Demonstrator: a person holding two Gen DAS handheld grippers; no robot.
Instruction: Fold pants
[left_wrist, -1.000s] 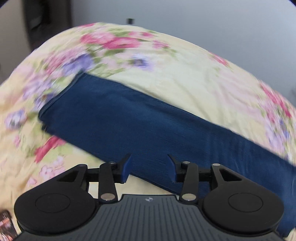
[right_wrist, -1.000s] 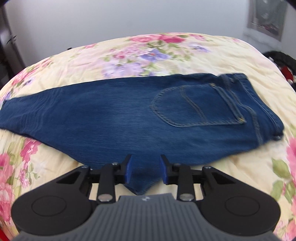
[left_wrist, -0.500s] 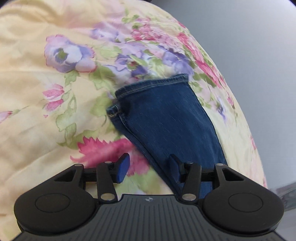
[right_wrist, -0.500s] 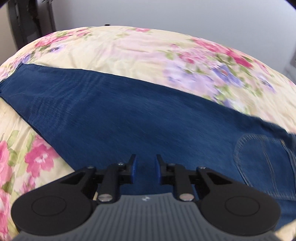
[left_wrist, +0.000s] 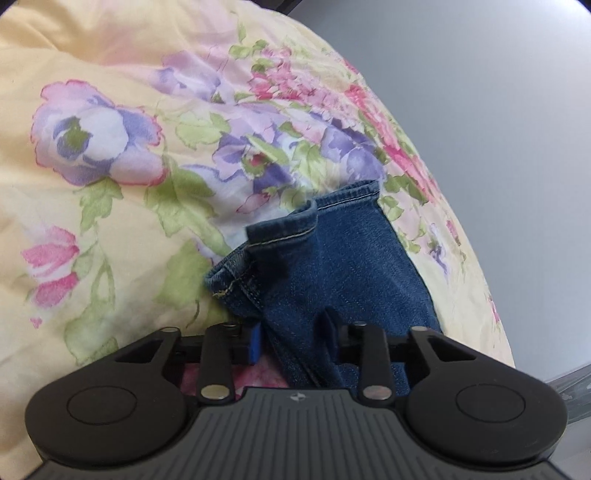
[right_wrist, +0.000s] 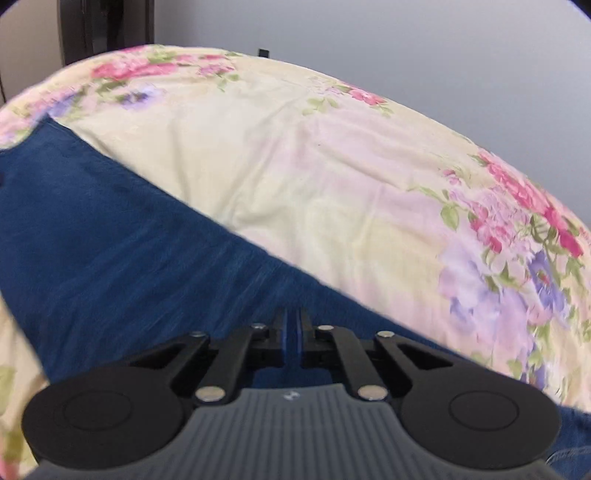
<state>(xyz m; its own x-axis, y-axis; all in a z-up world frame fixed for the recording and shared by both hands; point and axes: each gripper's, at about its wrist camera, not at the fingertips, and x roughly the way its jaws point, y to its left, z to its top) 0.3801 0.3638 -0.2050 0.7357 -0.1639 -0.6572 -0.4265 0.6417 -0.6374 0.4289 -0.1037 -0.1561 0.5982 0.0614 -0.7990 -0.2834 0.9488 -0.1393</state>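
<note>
Dark blue jeans lie on a yellow floral bedspread (left_wrist: 110, 229). In the left wrist view the leg end (left_wrist: 351, 258) with its stitched hem (left_wrist: 280, 236) is crumpled and raised. My left gripper (left_wrist: 293, 328) has its jaws closing, and the bunched denim fills the gap between the pads. In the right wrist view the leg (right_wrist: 110, 240) runs from the upper left down to the lower right. My right gripper (right_wrist: 292, 317) is shut, pinching the denim at the leg's far edge, with creases running into its tips. The waist is out of view.
The bedspread (right_wrist: 332, 166) stretches wide beyond the leg. In the left wrist view the bed's edge drops off at the right against a grey surface (left_wrist: 498, 110). Dark furniture (right_wrist: 107, 26) stands behind the bed at the upper left.
My left gripper's jaws have narrowed onto the leg end, and the hem has buckled up. My right gripper travelled along the leg away from the back pocket and went from open to shut.
</note>
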